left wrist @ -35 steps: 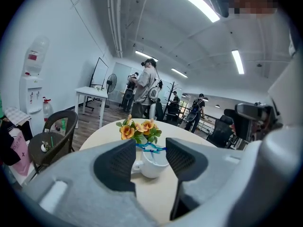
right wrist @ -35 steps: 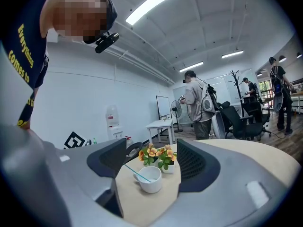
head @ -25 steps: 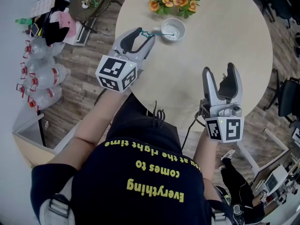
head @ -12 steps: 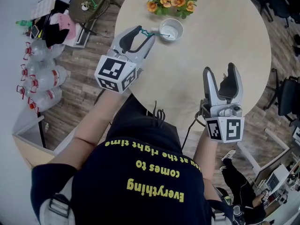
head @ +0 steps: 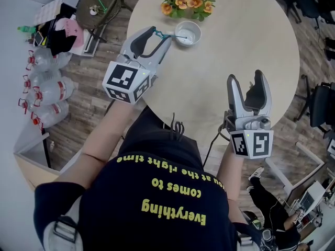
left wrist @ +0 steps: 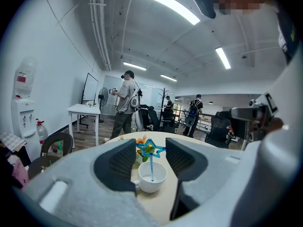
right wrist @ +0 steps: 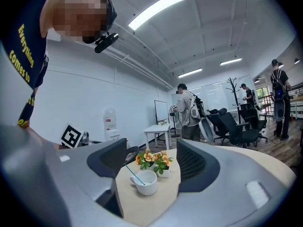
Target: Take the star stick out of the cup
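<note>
Left gripper (head: 161,33) has risen slightly — pinching star stick (left wrist: 151,150) by its star | stick's lower end inside white cup (left wrist: 150,185) | right gripper (head: 245,77) — jaws spread, empty

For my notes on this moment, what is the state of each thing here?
star stick: held by its star, lower end in cup
cup: upright on table
left gripper: shut on star stick
right gripper: open, empty

Bright, even, lit by ceiling strips (left wrist: 170,6) high above the table (head: 235,35); faint soft shadows on the table. Heavy fisheye bending, black corners in both gripper views.
</note>
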Demonstrator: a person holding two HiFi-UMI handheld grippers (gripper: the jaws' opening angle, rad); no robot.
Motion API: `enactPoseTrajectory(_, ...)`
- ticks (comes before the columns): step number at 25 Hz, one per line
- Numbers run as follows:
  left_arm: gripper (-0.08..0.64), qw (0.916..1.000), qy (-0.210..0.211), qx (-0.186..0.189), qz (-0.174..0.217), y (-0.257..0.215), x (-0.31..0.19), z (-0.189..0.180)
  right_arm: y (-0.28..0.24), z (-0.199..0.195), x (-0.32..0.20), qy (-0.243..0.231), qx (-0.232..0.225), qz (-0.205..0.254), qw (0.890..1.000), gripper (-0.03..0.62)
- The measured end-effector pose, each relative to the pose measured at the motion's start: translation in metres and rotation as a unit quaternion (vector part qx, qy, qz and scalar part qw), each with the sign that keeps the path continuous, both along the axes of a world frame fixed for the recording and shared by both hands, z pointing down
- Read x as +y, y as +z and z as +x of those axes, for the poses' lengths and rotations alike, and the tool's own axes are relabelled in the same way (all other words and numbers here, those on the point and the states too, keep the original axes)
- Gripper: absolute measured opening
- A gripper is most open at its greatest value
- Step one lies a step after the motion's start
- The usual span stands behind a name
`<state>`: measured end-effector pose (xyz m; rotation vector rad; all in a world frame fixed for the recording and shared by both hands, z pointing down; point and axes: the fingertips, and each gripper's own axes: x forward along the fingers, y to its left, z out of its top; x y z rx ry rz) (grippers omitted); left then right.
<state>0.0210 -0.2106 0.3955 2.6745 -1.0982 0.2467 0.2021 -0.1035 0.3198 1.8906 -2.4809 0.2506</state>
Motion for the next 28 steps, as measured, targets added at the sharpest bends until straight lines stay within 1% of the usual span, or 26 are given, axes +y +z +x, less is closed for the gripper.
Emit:
enactPoseTrajectory(8,0.201,0.9997,0.003,0.000,0.025,-0.023,0.006,-0.002,-0.011,-0.001,0.008,0.003,0.005,0.014,1.000,0.324)
enactPoseTrajectory(13,0.201,0.9990,0.004,0.000,0.044,-0.039,0.013,-0.005,-0.018,-0.003,0.016,0.001,0.009,0.018,1.000,0.298)
enactPoseTrajectory(16,0.201,0.9985,0.005,0.002,0.055,-0.050,0.018,-0.007,-0.025,-0.006,0.021,0.000,0.015,0.025,1.000,0.224)
enactPoseTrajectory(19,0.201,0.9977,0.006,0.008,0.067,-0.063,0.023,-0.008,-0.034,-0.006,0.027,0.005,0.015,0.037,0.999,0.178)
enactPoseTrajectory(24,0.201,0.9958,0.011,0.017,0.090,-0.087,0.030,-0.007,-0.045,0.001,0.036,0.029,0.019,0.053,0.998,0.074)
enactPoseTrajectory(26,0.201,0.9951,0.013,0.020,0.096,-0.095,0.033,-0.007,-0.050,0.004,0.040,0.039,0.022,0.061,0.997,0.023)
enactPoseTrajectory(28,0.201,0.9943,0.016,0.022,0.103,-0.103,0.036,-0.007,-0.056,0.004,0.044,0.044,0.024,0.069,0.996,0.012)
